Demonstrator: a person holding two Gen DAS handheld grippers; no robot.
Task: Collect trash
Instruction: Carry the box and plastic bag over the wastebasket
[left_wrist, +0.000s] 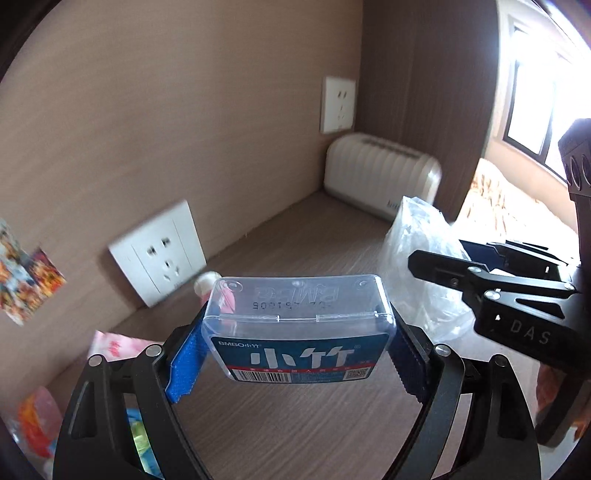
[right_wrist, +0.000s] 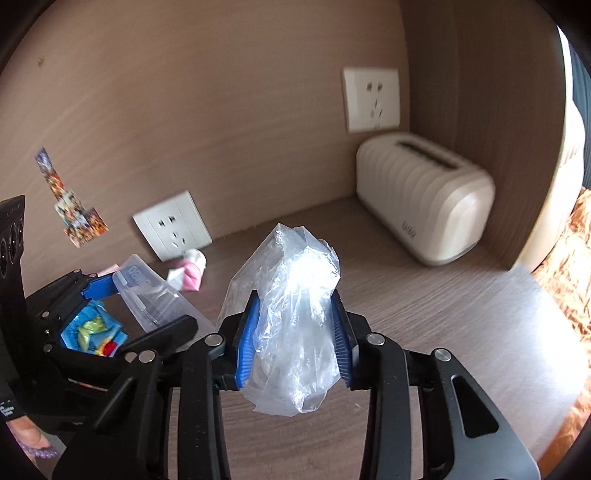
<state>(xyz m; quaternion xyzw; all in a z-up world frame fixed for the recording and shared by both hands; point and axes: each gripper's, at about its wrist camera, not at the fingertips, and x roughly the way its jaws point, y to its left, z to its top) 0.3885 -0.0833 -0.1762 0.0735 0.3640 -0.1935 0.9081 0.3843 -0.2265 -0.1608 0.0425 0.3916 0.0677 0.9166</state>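
Observation:
My left gripper (left_wrist: 295, 347) is shut on a clear plastic box (left_wrist: 299, 325) with a blue label, held above the wooden desk (left_wrist: 295, 424). The box also shows in the right wrist view (right_wrist: 155, 299), at the left. My right gripper (right_wrist: 295, 339) is shut on a crumpled clear plastic bag (right_wrist: 295, 317), held above the desk. The bag and right gripper also show in the left wrist view (left_wrist: 424, 258), to the right of the box. A pink and white wrapper (right_wrist: 190, 271) lies by the wall. A blue snack wrapper (right_wrist: 94, 328) lies under the left gripper.
A cream toaster-shaped box (right_wrist: 424, 206) stands in the back right corner. Two wall sockets (right_wrist: 173, 229) sit on the back wall, and stickers (right_wrist: 70, 203) to the left. More pink and colourful wrappers (left_wrist: 110, 347) lie at the left. A bed (right_wrist: 576, 277) lies beyond the desk's right edge.

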